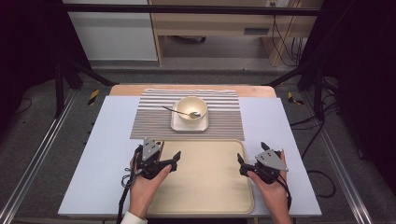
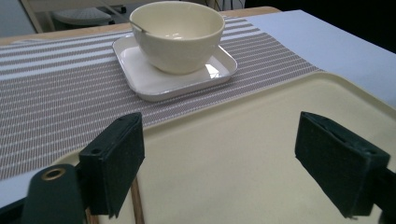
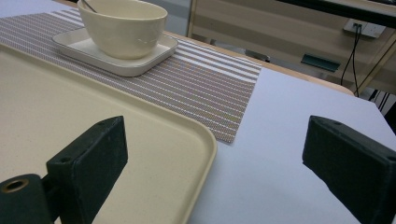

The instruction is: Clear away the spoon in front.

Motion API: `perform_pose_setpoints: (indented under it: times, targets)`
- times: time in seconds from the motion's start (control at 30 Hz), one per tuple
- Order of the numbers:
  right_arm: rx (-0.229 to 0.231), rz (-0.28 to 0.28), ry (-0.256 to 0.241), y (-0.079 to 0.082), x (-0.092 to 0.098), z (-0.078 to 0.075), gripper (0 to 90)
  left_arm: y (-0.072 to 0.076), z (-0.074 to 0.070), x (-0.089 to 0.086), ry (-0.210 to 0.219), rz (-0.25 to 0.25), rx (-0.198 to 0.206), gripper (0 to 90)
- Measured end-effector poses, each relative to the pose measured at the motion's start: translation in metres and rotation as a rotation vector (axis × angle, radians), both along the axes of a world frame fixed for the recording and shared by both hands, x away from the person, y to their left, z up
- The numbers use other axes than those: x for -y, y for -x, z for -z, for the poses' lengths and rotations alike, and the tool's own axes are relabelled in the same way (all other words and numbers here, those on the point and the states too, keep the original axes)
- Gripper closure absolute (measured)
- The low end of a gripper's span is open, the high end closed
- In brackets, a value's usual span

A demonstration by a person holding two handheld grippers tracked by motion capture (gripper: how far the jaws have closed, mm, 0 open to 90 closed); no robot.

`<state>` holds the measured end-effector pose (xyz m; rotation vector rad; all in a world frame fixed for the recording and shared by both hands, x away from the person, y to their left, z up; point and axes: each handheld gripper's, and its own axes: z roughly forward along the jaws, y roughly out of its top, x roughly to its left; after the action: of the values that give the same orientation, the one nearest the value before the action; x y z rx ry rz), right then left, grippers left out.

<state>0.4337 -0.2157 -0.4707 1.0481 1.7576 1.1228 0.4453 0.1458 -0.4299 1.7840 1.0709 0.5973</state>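
Pale blue surface (image 1: 112, 140), tray (image 1: 205, 186) bare, both jaws spread on your left hand-held gripper (image 1: 161, 163) and right hand-held gripper (image 1: 254, 165), so you're likely about to reach for the bowl (image 1: 190, 109).

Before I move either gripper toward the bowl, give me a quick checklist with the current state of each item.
1. Left gripper open and holding nothing: ok.
2. Right gripper open and holding nothing: ok.
3. Bowl upright on its square plate: ok.
4. Spoon resting in the bowl, handle sticking out over the rim to the left: ok, but it could tip if the bowl is tilted.
5. Tray bare, ready to receive things: ok.
6. Anything in the bowl besides the spoon: cannot tell.
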Motion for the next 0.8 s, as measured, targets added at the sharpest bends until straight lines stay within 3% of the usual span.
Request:
perform_pose_setpoints:
  times: [0.07,0.27,0.43,0.53,0.63,0.8]
  targets:
    - [0.0,0.0,-0.002,0.0,0.0,0.0,6.8,-0.008,-0.004,0.002,-0.024,0.013,0.001,13.6]
    - [-0.001,0.0,0.003,0.0,0.0,0.0,6.6,-0.031,-0.009,0.003,-0.037,0.061,-0.006,12.4]
    - [-0.002,0.006,0.006,0.0,0.0,0.0,5.9,-0.045,-0.013,0.008,-0.114,0.08,0.001,12.2]
    - [0.008,0.019,0.003,0.0,0.0,0.0,3.9,-0.05,-0.015,0.009,-0.096,0.087,-0.005,11.9]
    - [0.016,0.027,-0.007,0.0,0.002,-0.001,4.0,-0.054,-0.015,0.008,-0.126,0.099,-0.014,11.6]
    - [0.034,0.02,-0.006,0.001,0.001,-0.003,4.0,-0.059,-0.016,0.003,-0.119,0.092,-0.023,11.5]
